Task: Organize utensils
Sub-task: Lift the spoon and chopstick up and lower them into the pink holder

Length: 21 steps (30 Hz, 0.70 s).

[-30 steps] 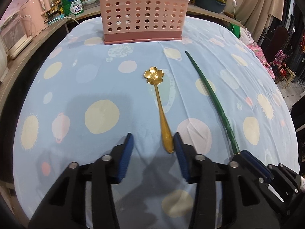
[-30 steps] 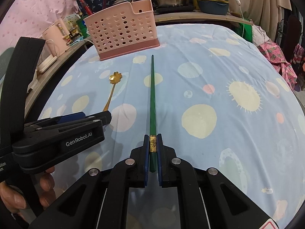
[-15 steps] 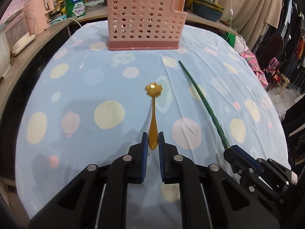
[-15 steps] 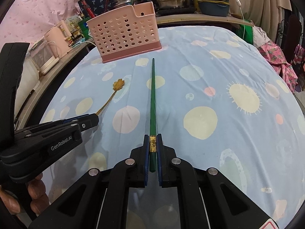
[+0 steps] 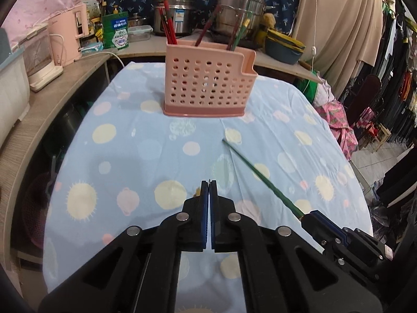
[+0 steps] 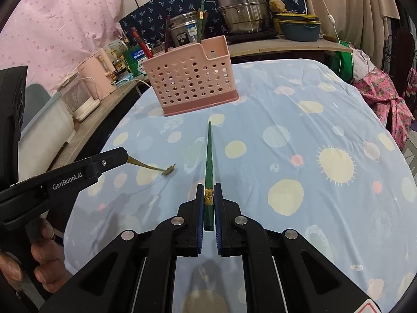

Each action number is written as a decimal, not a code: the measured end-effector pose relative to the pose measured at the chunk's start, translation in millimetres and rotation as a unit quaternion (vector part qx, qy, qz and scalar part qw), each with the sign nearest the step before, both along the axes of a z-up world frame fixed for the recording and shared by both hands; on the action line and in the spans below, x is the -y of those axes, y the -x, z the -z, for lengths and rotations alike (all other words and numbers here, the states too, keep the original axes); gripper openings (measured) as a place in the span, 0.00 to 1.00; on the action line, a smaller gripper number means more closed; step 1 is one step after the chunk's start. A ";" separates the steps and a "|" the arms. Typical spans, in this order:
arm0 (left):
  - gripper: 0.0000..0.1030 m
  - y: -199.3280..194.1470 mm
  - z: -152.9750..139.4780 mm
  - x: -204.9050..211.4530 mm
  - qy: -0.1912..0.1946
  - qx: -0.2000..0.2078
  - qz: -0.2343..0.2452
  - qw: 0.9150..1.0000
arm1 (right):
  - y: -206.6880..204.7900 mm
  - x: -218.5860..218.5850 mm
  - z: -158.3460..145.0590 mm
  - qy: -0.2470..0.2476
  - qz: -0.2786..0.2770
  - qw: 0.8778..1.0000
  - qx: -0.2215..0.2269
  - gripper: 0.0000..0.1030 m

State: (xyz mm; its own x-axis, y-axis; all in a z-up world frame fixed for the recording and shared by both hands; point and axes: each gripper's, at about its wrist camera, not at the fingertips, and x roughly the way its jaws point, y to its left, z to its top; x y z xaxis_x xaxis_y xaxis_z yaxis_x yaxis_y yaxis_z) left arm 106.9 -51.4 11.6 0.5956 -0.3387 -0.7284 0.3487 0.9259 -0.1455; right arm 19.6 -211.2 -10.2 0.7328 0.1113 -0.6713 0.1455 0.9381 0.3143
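Observation:
My left gripper [image 5: 209, 182] is shut on the handle of the gold flower spoon [image 6: 148, 166], its jaws closing to a tight pinch. In the right wrist view the spoon hangs clear of the cloth from the left gripper [image 6: 122, 154], flower end lowest. From the left wrist only a gold sliver [image 5: 197, 191] shows beside the fingertips. My right gripper [image 6: 208, 186] is shut on the thick end of the green chopstick [image 6: 209, 154], which points toward the pink perforated utensil holder [image 6: 190, 78]. The holder [image 5: 208, 88] stands upright at the far end with red and green chopsticks in it.
A blue dotted tablecloth [image 5: 130, 156] covers the round table. Behind it a wooden counter [image 5: 47, 99] carries a pink kettle [image 5: 70, 36], steel pots [image 5: 239, 7] and a blue bowl [image 6: 299, 28]. Clothes hang at the right [image 5: 391, 78]. A person's hand [image 6: 44, 268] holds the left gripper.
The left jaws closed on the spoon's handle and lifted it off the cloth. The right gripper rose with the chopstick. Both views now look down from higher, with the holder farther off.

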 end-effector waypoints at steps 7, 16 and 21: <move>0.01 -10.0 -15.6 -7.9 0.003 0.015 -0.009 1.000 | -4.0 7.0 -26.7 -0.014 0.005 1.000 0.027 0.07; 0.01 -21.9 -43.9 -16.2 0.015 0.030 -0.017 0.999 | -18.7 25.2 -79.9 -0.016 0.017 0.996 0.089 0.07; 0.01 -30.7 -57.6 -15.9 0.019 0.041 -0.016 0.999 | -32.5 31.4 -103.9 -0.007 0.022 0.993 0.118 0.07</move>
State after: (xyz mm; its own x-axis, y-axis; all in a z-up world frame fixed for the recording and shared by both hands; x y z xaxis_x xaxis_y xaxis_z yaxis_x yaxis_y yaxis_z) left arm 137.6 -35.5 69.2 0.6633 -0.3456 -0.6638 0.3320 0.9308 -0.1530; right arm 52.1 -242.6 93.7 0.8742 0.0839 -0.4782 0.1069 0.9275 0.3583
